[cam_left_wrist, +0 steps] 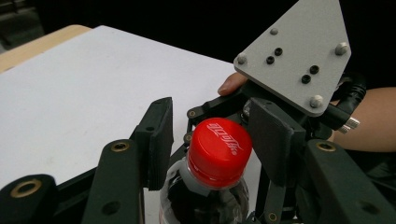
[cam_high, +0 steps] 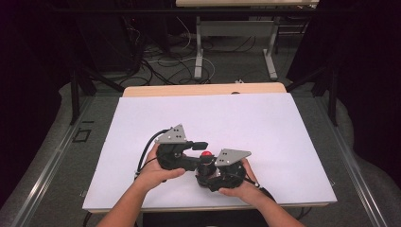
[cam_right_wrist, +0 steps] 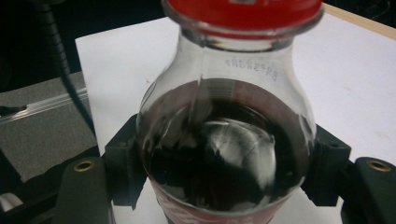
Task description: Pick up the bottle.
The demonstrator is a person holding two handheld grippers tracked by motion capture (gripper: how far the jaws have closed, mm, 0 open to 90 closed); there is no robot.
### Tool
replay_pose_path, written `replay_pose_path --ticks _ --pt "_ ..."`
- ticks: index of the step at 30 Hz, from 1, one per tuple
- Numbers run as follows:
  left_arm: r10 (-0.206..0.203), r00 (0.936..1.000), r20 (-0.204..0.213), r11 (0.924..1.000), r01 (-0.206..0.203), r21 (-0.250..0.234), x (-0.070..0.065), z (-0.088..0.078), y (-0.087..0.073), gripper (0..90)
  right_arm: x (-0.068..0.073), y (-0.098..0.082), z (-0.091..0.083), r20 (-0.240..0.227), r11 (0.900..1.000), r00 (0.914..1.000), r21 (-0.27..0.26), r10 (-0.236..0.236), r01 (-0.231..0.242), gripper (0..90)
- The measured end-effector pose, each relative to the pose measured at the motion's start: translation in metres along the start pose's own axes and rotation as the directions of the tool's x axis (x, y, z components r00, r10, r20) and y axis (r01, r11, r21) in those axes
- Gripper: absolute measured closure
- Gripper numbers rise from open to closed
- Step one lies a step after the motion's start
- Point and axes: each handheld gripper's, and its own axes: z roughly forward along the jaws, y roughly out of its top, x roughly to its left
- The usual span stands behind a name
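A cola bottle with a red cap [cam_high: 206, 154] stands upright near the front of the white table top [cam_high: 213, 118]. Dark drink fills its clear body [cam_right_wrist: 224, 154]. My right gripper [cam_right_wrist: 225, 161] is shut on that body, one pad pressing each side below the shoulder. In the high view the right gripper [cam_high: 208, 174] reaches in from the right under its grey plate [cam_high: 231, 156]. My left gripper [cam_left_wrist: 212, 116] straddles the cap [cam_left_wrist: 219, 151] with its jaws open: the left pad [cam_left_wrist: 161, 140] stands clear of the cap, the right pad [cam_left_wrist: 273, 140] lies close against it. From above, the left gripper [cam_high: 202, 150] comes in from the left.
A wooden strip [cam_high: 203, 89] borders the table's far side. Beyond it on the floor are table legs [cam_high: 198, 56] and loose cables [cam_high: 161, 66]. Metal rails [cam_high: 47, 170] run along both sides. The right hand's thumb [cam_left_wrist: 231, 84] and grey plate [cam_left_wrist: 299, 56] sit just behind the cap.
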Motion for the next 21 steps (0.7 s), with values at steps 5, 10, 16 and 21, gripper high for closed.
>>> replay_pose_path --ticks 5,10,16,21 --pt "-0.005 0.9997 0.024 1.0 0.005 -0.005 0.002 0.002 -0.002 55.7 -0.001 0.0 0.001 -0.002 1.0 0.9999 0.008 -0.016 0.016 29.7" --pt "-0.002 0.9999 0.013 1.0 0.002 -0.002 -0.002 0.008 -0.003 58.5 0.001 0.0 0.001 0.003 1.0 1.0 0.015 0.003 -0.003 29.7" --pt "0.001 0.9941 -0.108 0.9998 -0.003 -0.021 -0.012 0.014 -0.004 61.5 0.0 0.0 0.001 0.038 0.999 0.999 0.031 0.022 -0.023 29.7" --pt "-0.056 0.9605 -0.273 0.9972 0.041 -0.063 -0.027 0.021 -0.003 61.6 -0.002 0.0 0.001 0.096 0.999 0.9948 0.014 0.034 -0.035 29.7"
